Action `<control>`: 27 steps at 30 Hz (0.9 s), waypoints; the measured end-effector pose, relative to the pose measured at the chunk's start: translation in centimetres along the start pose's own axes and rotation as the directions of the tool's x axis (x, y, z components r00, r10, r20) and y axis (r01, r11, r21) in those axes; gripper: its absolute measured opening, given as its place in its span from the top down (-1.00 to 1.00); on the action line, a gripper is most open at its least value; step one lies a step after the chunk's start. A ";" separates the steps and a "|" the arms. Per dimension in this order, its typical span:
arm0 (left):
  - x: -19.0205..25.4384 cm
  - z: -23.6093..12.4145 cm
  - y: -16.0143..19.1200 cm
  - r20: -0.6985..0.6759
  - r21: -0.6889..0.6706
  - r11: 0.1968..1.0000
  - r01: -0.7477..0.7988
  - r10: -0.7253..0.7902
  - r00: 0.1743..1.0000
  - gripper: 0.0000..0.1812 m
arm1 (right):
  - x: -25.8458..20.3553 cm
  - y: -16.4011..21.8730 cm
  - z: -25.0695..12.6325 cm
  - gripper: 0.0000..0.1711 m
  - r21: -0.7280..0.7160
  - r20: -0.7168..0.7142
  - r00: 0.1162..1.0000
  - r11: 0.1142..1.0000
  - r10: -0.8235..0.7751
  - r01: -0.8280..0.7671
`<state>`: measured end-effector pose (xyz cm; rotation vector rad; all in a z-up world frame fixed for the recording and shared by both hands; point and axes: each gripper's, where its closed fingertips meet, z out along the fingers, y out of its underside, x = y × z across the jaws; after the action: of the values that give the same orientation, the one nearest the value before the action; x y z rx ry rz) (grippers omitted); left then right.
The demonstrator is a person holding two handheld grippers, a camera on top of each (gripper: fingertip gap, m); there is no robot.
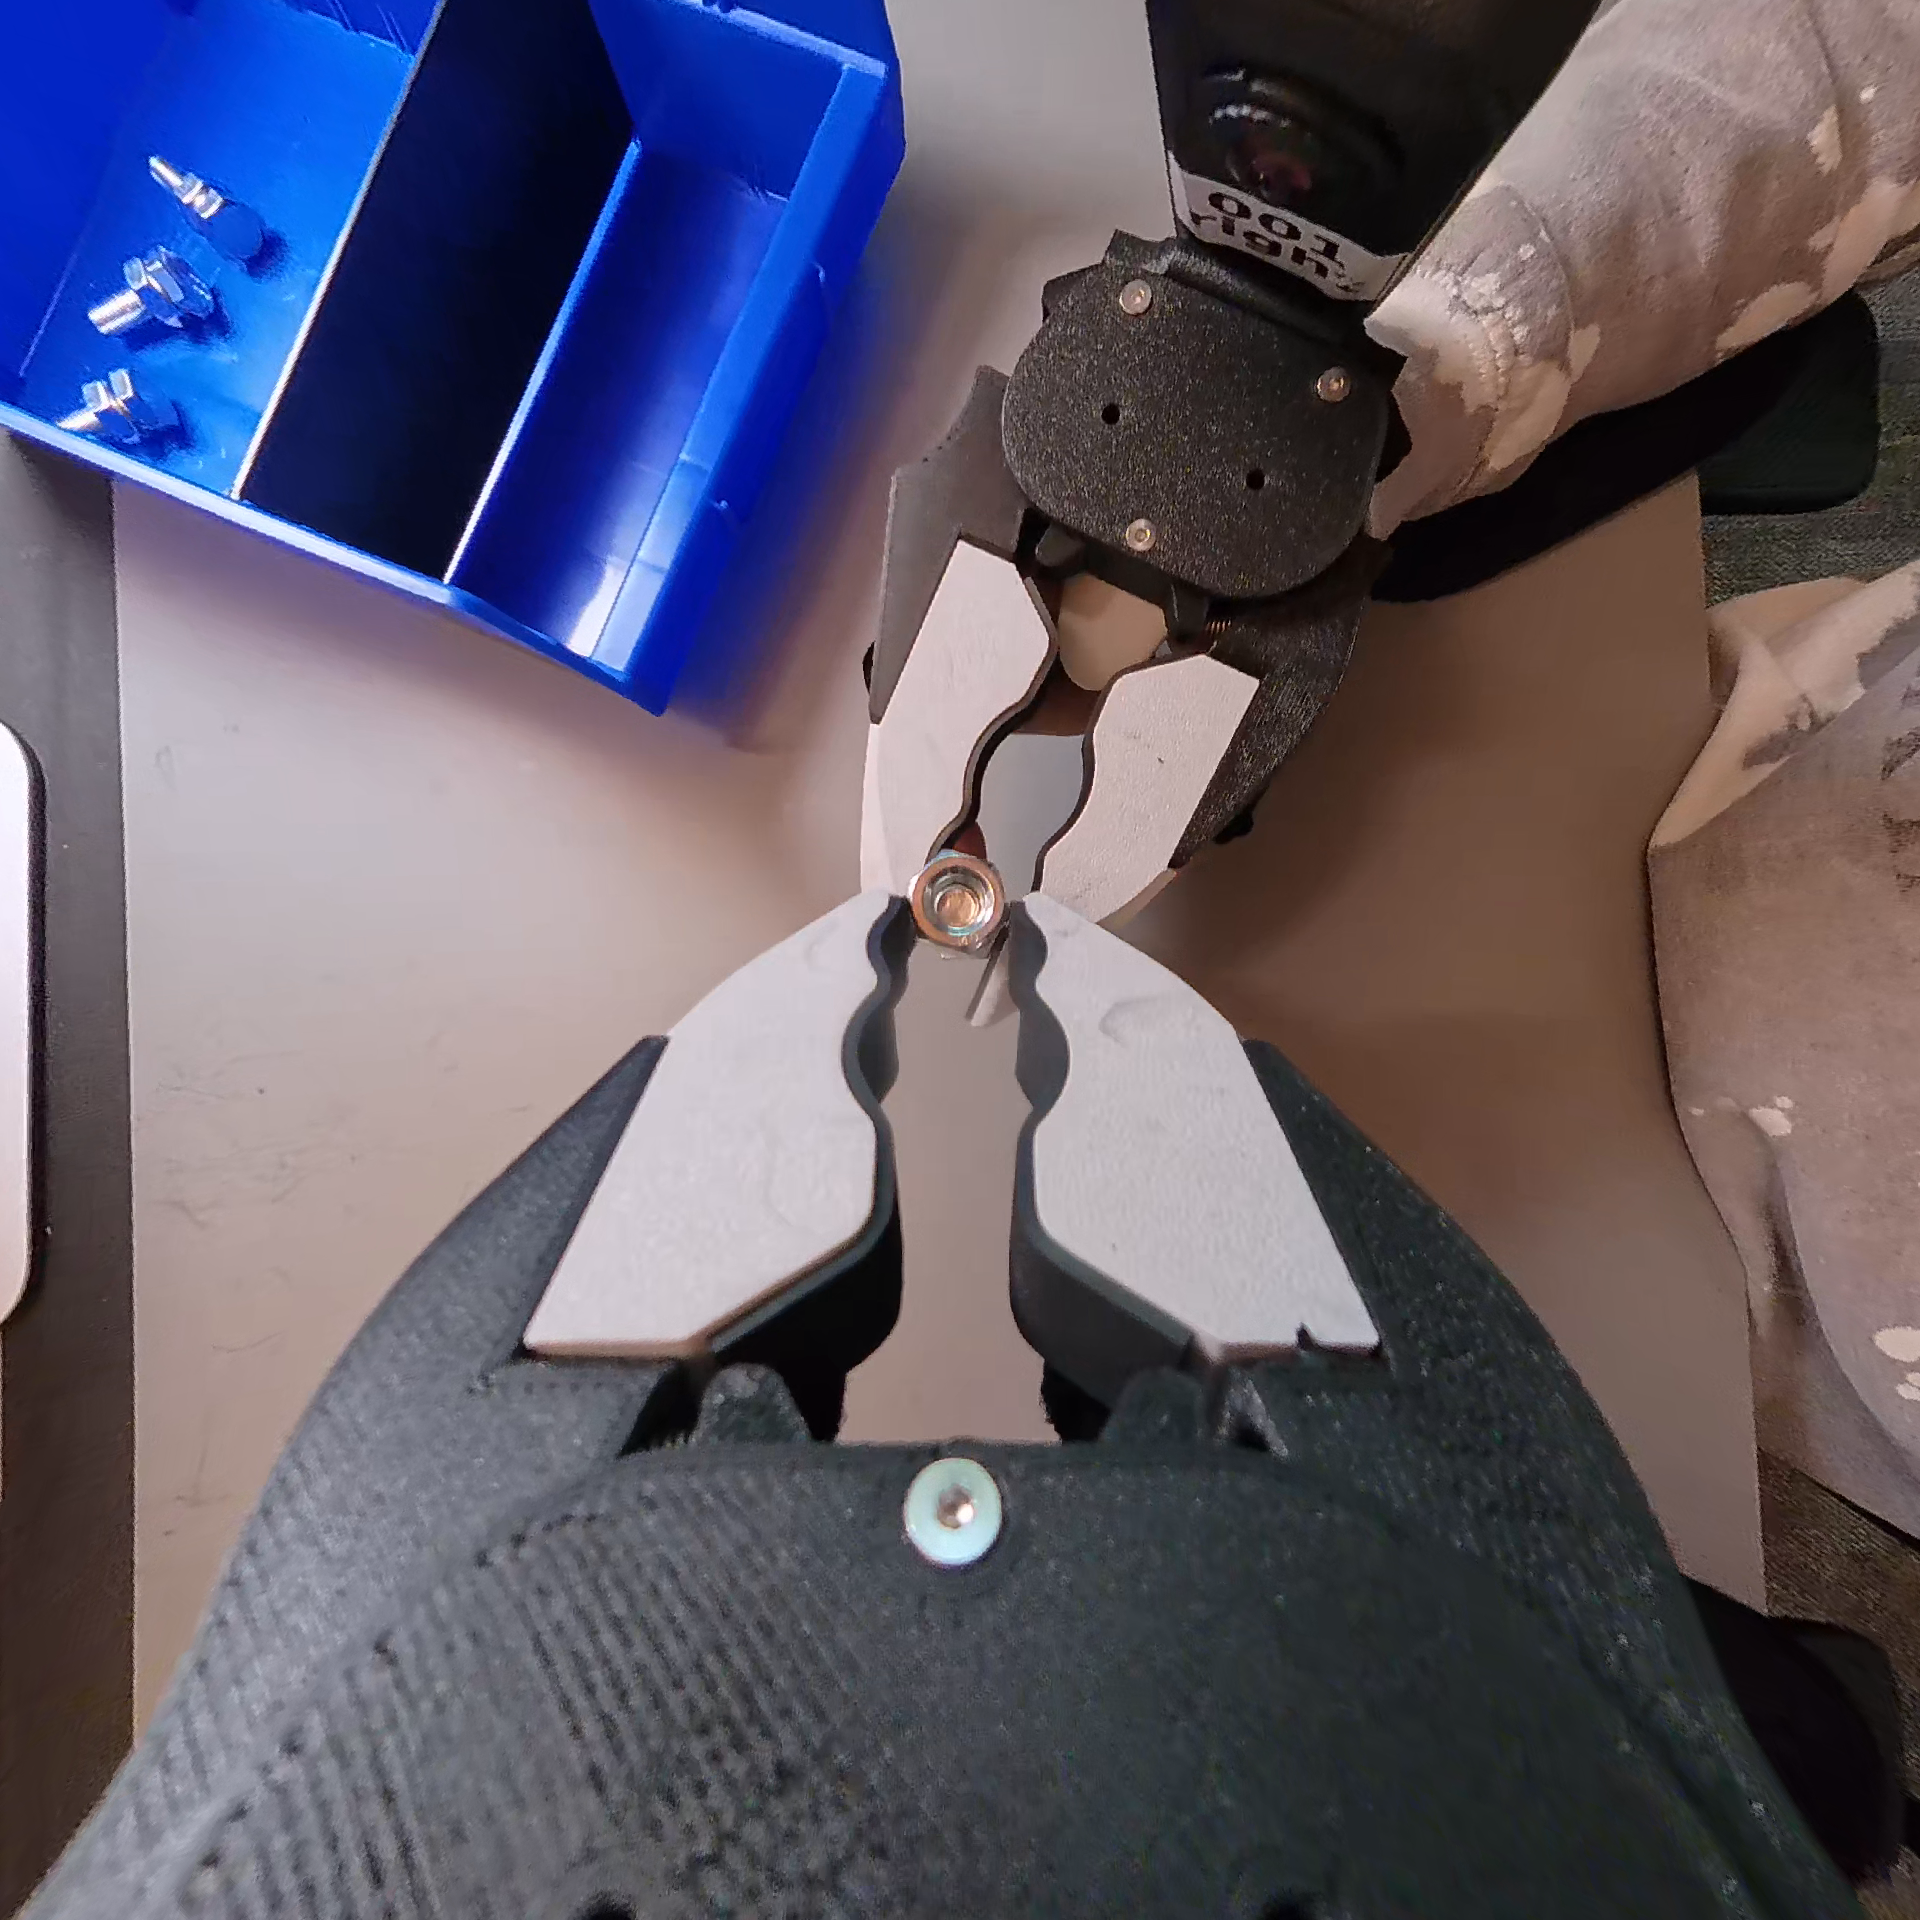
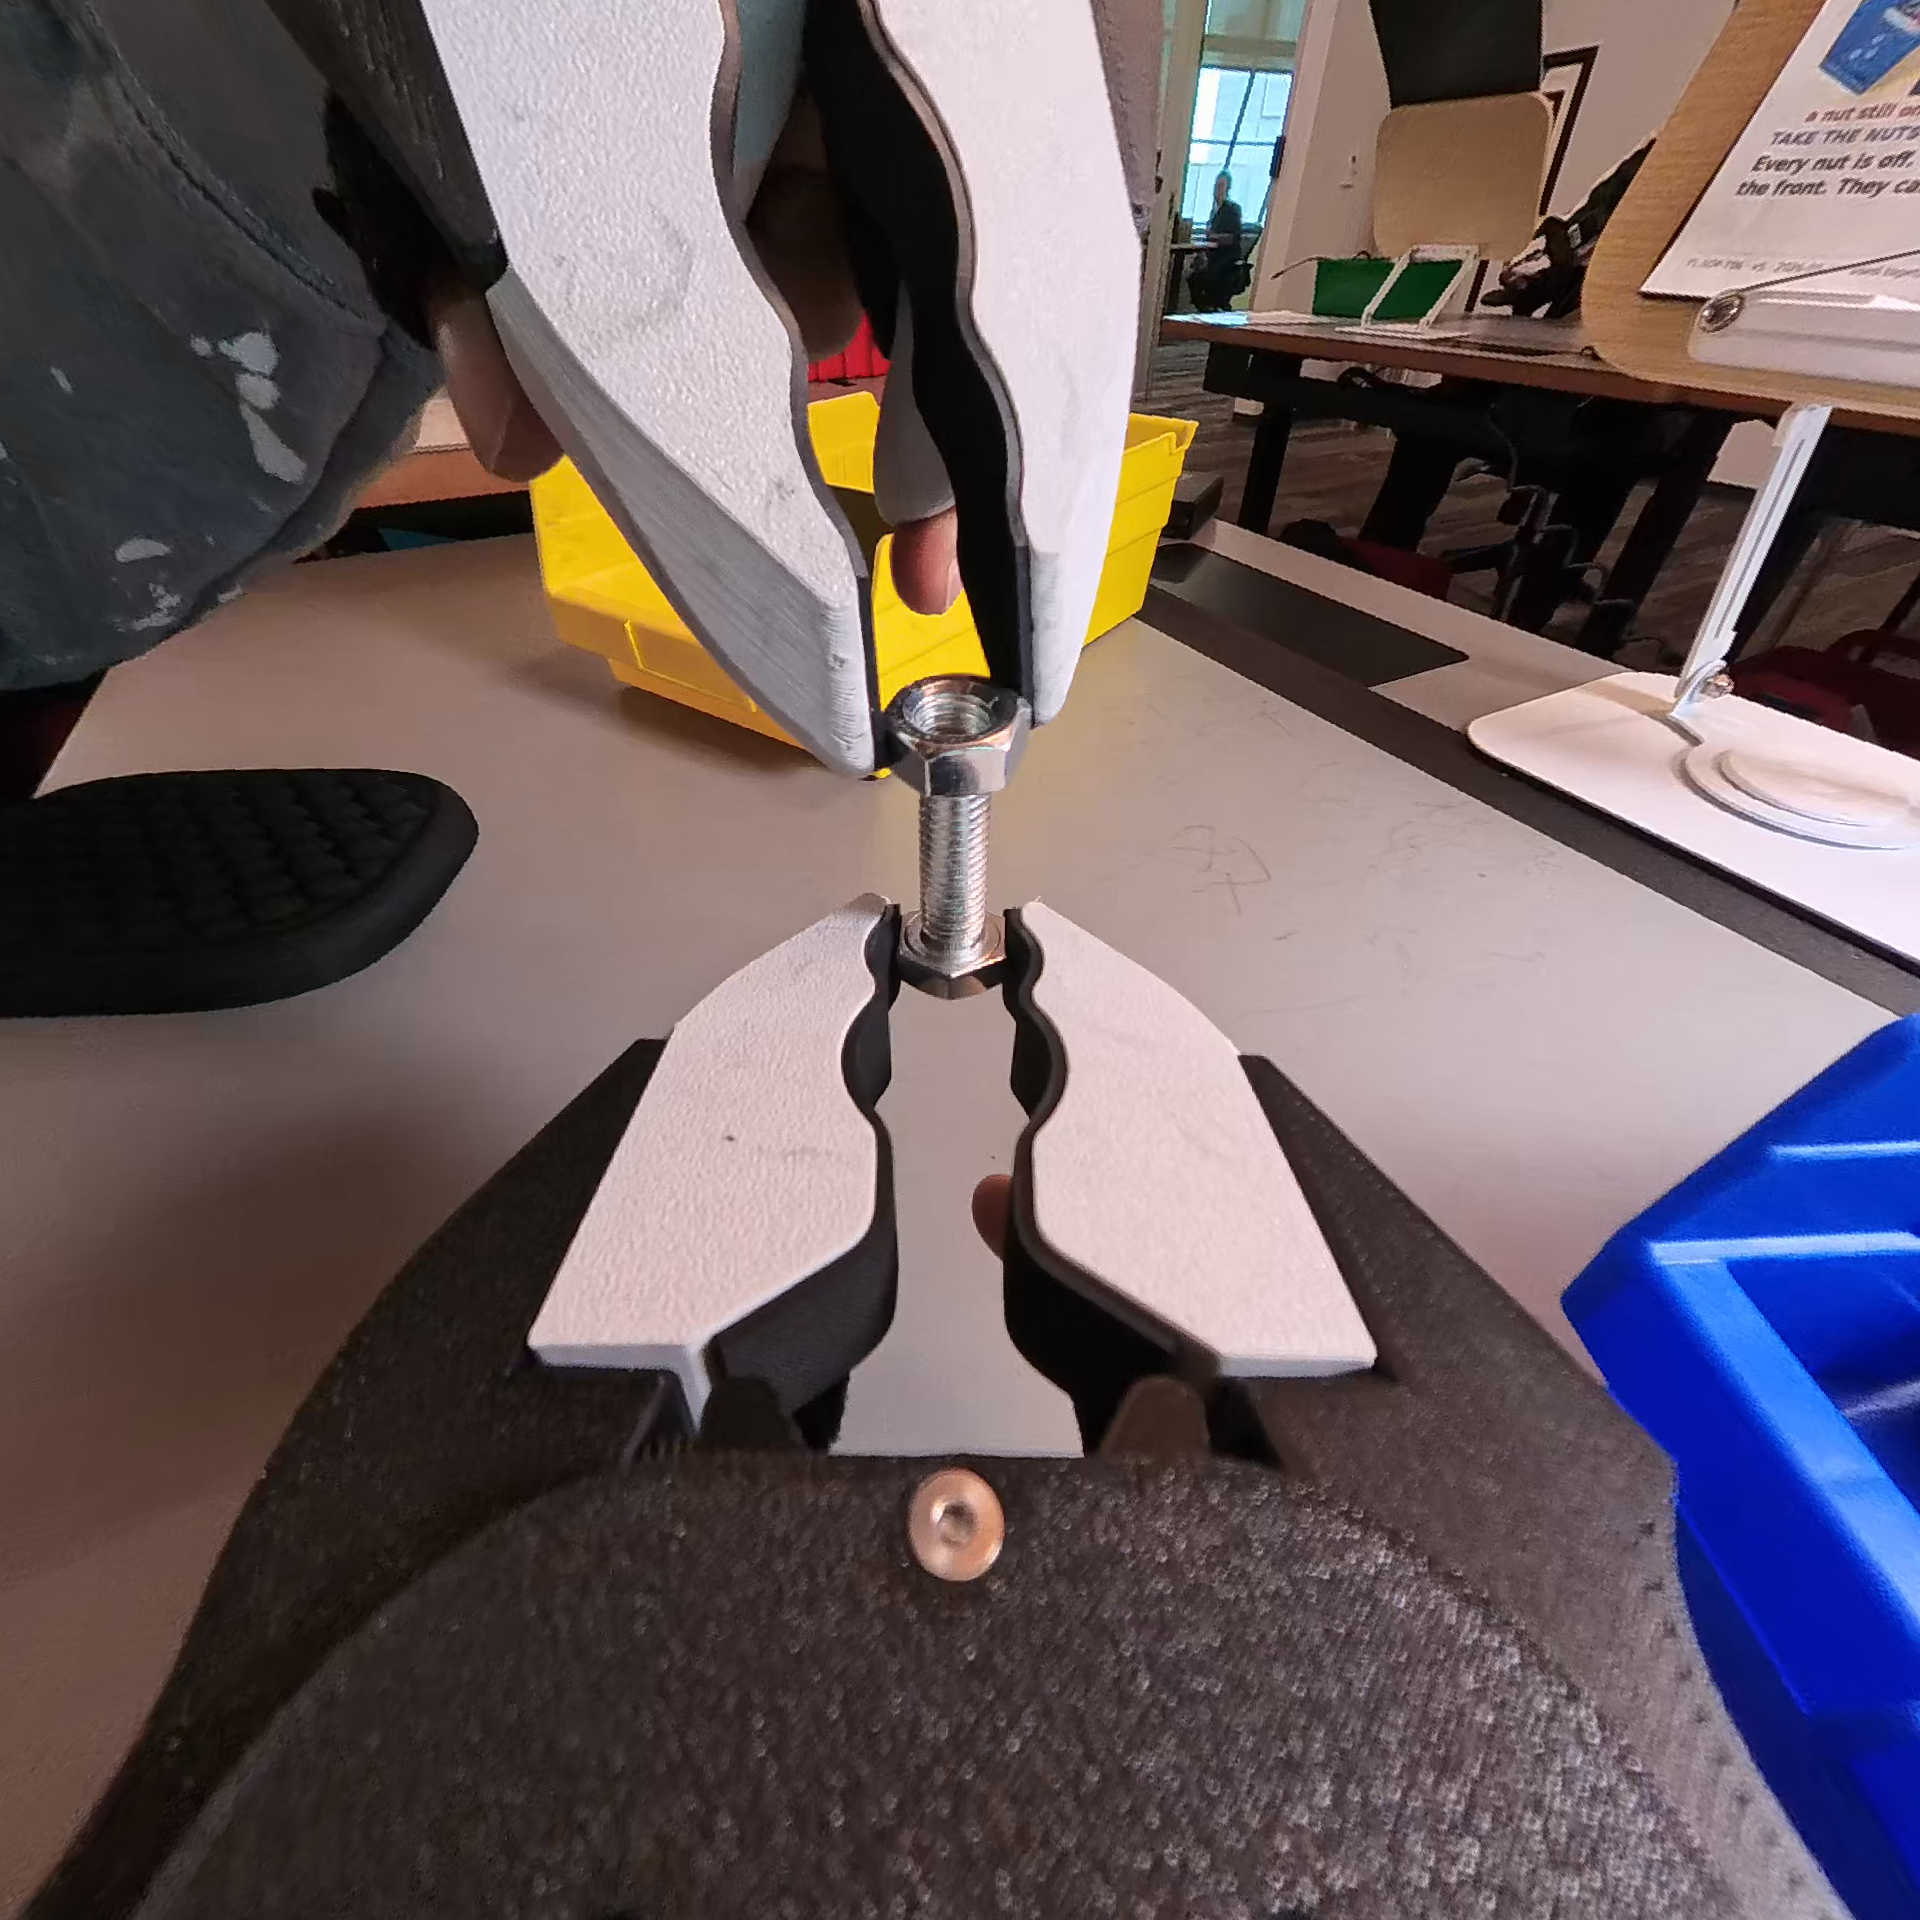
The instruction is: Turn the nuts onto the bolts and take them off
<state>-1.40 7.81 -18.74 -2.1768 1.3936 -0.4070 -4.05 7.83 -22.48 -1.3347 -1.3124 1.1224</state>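
Your left gripper [image 2: 951,717] comes down from above and pinches the nut [image 2: 958,732] between its tips, closed to just the nut's width; your right gripper [image 2: 951,940] lies level and clamps the head of the bolt [image 2: 951,883], equally narrow. The bolt stands upright between them with the nut at its top end, bare thread showing below it. From the left wrist view the shaft is hidden behind the nut [image 1: 953,906], and the bolt head is tucked between the right gripper's [image 1: 992,868] tips (hard to make out there). The blue bin [image 1: 665,416] sits up-left of the grippers, well apart, its far edge cut off; three small bolts [image 1: 156,301] lie in its left compartment. The table [image 1: 468,935] around the grippers is bare. A yellow bin [image 2: 1122,520] stands behind, partly blocked. The right gripper carries a white sticker, and a printed card stands far right, cropped.
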 end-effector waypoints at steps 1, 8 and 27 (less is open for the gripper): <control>0.0 0.0 0.0 0.002 0.007 1.000 0.002 -0.002 1.000 0.79 | 0.0 0.0 0.0 0.79 0.001 0.000 1.000 1.000 0.001 -0.001; 0.2 -0.7 -0.7 0.005 0.165 0.986 0.034 -0.035 0.999 0.68 | 0.1 0.0 0.0 0.79 -0.001 -0.003 1.000 1.000 0.003 -0.003; -0.8 0.8 -0.4 0.233 0.543 0.840 -0.011 -0.138 0.963 0.79 | 0.5 0.4 0.0 0.79 -0.011 -0.023 1.000 1.000 0.013 -0.013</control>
<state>-1.06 8.92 -19.09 -1.7324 0.9167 -0.4511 -4.03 8.37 -22.87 -1.3627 -1.2969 1.1065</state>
